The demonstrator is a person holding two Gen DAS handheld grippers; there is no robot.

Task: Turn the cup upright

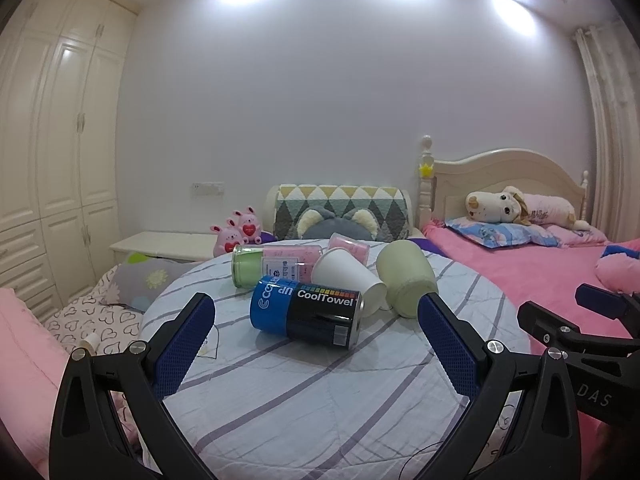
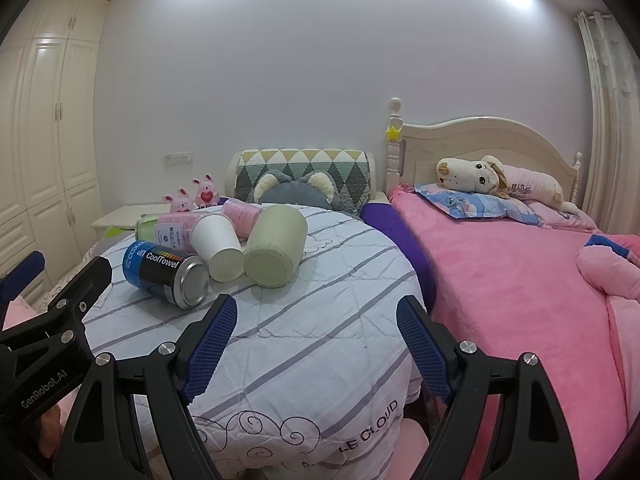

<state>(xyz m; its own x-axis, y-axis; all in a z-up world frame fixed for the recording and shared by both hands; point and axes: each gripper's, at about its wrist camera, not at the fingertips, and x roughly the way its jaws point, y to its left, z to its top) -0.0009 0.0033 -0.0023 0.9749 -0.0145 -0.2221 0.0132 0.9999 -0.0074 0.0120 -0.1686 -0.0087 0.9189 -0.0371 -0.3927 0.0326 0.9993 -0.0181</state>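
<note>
Several containers lie on their sides on a round table with a striped white cloth [image 1: 304,392] [image 2: 320,320]. A white paper cup [image 1: 347,278] [image 2: 218,246] lies between a blue and black CoolTowel can [image 1: 308,316] [image 2: 164,276] and a pale green cup [image 1: 406,276] [image 2: 276,244]. A clear pink and green bottle [image 1: 276,264] [image 2: 168,228] and a pink cup [image 1: 349,246] [image 2: 240,214] lie behind. My left gripper [image 1: 316,340] is open in front of the can, empty. My right gripper [image 2: 316,332] is open, empty, short of the green cup.
A pink bed [image 2: 500,280] with a plush dog [image 2: 492,178] lies to the right. A cushioned chair back [image 1: 340,208] stands behind the table. A white nightstand [image 1: 164,244] with pink bunnies [image 1: 240,230] and a wardrobe [image 1: 52,152] are at the left.
</note>
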